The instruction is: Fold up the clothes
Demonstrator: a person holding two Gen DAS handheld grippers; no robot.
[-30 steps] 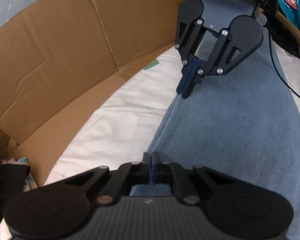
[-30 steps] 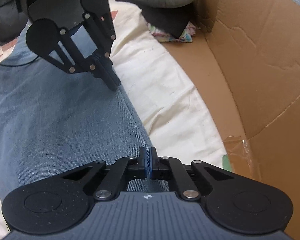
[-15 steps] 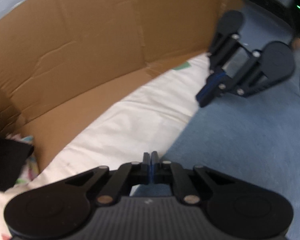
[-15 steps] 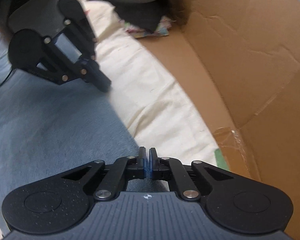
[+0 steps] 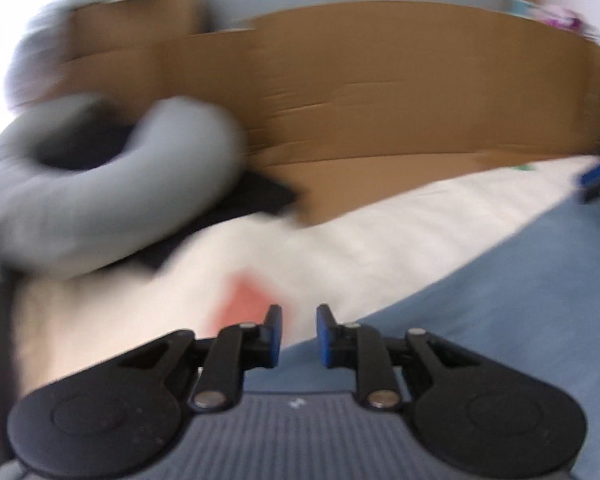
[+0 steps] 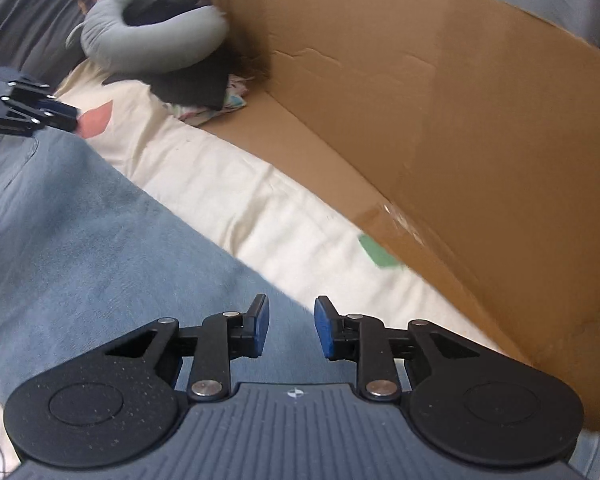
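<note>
I see soft blue jeans (image 6: 84, 248) lying flat on a cream sheet (image 6: 228, 188). My left tongs (image 5: 298, 334) and right tongs (image 6: 288, 330) gape, empty (left view blurry).

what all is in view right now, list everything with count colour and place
jeans: one, blue denim, flat on the sheet, under both tongs
sheet: one, cream with a pink patch and a green patch, covering the surface beneath the jeans
cardboard: one large folded panel, brown, standing along the sheet's far edge
pillow: one, grey, ring-shaped, at the far end of the sheet
dark cloth: one, black, under the pillow
patterned cloth: one, pastel, beside the dark cloth against the cardboard
left tongs: black with blue pads, open, empty
right tongs: black with blue pads, open, empty
</note>
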